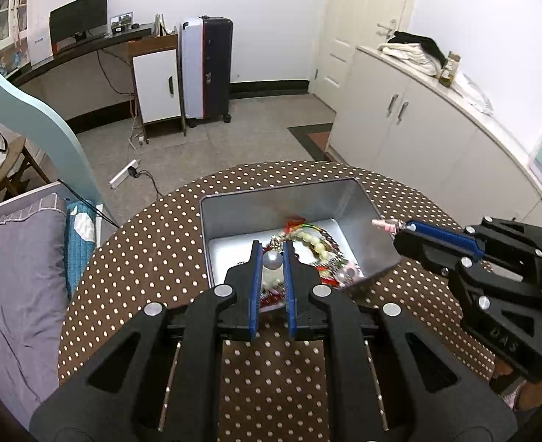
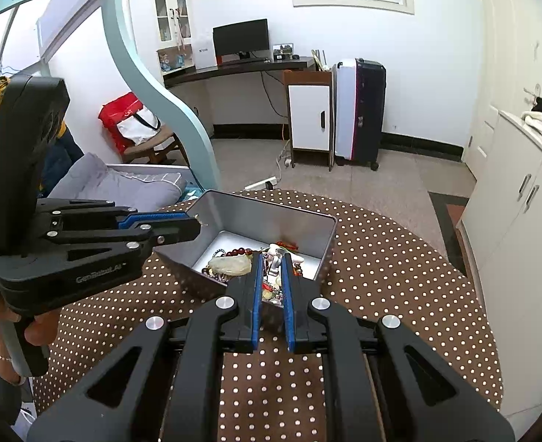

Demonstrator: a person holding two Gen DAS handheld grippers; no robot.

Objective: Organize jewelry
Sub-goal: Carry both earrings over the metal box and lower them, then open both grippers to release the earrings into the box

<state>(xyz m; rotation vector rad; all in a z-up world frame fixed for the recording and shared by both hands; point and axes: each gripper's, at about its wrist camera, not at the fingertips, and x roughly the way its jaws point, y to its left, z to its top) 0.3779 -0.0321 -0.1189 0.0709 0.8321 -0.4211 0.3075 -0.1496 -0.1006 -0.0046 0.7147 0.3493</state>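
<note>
A silver tin box [image 1: 271, 194] [image 2: 271, 207] stands open on the round brown polka-dot table [image 1: 142, 258] [image 2: 381, 276]. It holds a tangle of bead bracelets and other jewelry [image 1: 320, 248] [image 2: 230, 266]. My left gripper [image 1: 272, 248] [image 2: 198, 223] hovers over the box's near side, shut on a small silver pearl-like bead piece [image 1: 272, 259]. My right gripper [image 2: 274, 256] [image 1: 399, 229] hangs above the box's right wall, shut on a small pink-and-white piece [image 1: 383, 224] [image 2: 275, 264].
A person's hand [image 2: 38, 328] holds the left gripper's handle. A bed with a grey quilt [image 1: 16, 258] lies left of the table. White cabinets [image 1: 418, 136] run along the right. Floor with a power strip [image 1: 123, 174] lies beyond the far table edge.
</note>
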